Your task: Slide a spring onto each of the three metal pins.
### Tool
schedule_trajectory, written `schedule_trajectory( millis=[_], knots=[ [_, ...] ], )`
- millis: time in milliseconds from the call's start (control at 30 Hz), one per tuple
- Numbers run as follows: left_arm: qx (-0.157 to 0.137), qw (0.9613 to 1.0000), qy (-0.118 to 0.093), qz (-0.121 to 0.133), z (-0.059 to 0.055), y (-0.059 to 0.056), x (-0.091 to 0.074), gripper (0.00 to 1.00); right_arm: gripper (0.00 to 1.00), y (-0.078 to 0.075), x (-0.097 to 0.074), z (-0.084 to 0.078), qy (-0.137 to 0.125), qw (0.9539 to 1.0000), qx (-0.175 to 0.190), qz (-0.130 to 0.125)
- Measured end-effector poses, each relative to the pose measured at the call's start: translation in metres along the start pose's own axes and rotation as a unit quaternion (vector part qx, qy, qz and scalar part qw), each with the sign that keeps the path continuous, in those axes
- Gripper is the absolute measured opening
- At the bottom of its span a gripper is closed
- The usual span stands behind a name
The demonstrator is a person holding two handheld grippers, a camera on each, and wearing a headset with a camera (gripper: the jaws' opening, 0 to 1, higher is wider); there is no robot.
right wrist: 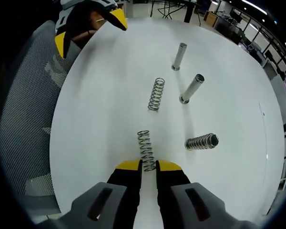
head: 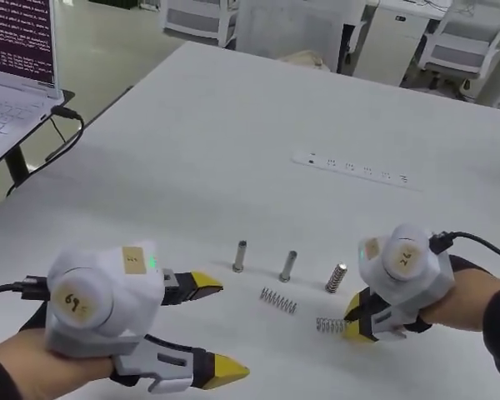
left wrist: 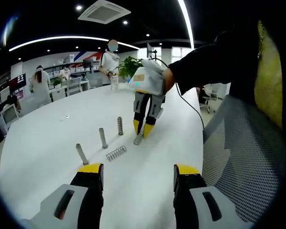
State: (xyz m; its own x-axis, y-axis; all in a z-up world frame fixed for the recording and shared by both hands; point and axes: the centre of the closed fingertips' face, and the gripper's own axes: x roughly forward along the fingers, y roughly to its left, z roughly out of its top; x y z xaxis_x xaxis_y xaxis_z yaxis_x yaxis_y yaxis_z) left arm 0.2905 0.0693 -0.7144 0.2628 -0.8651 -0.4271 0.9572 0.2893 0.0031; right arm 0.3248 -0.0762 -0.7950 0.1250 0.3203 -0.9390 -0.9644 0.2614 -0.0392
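Three metal pins stand upright in a row on the white table: a bare left pin (head: 239, 256), a bare middle pin (head: 288, 266), and a right pin (head: 337, 277) with a spring coiled around it. One loose spring (head: 278, 301) lies flat in front of the middle pin. My right gripper (head: 354, 321) is shut on the end of another spring (head: 330, 325), which lies low at the table; its own view shows this spring (right wrist: 145, 145) reaching out from between the jaws. My left gripper (head: 219, 327) is open and holds nothing, left of the pins.
A white power strip (head: 354, 169) lies further back on the table (head: 192, 150). A laptop (head: 12, 58) sits on a stand at the far left with a cable hanging off it. Mesh chair backs (left wrist: 238, 157) stand close by the near table edge.
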Motion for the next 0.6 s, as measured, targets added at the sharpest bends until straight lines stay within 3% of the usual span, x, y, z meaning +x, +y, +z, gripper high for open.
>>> schedule_trajectory(
  millis=[600],
  knots=[
    [0.029,0.9993,-0.01,-0.021,0.017,-0.007,0.011,0.5,0.08,0.028,-0.034,0.034,-0.005,0.9997,-0.021,0.01]
  ],
)
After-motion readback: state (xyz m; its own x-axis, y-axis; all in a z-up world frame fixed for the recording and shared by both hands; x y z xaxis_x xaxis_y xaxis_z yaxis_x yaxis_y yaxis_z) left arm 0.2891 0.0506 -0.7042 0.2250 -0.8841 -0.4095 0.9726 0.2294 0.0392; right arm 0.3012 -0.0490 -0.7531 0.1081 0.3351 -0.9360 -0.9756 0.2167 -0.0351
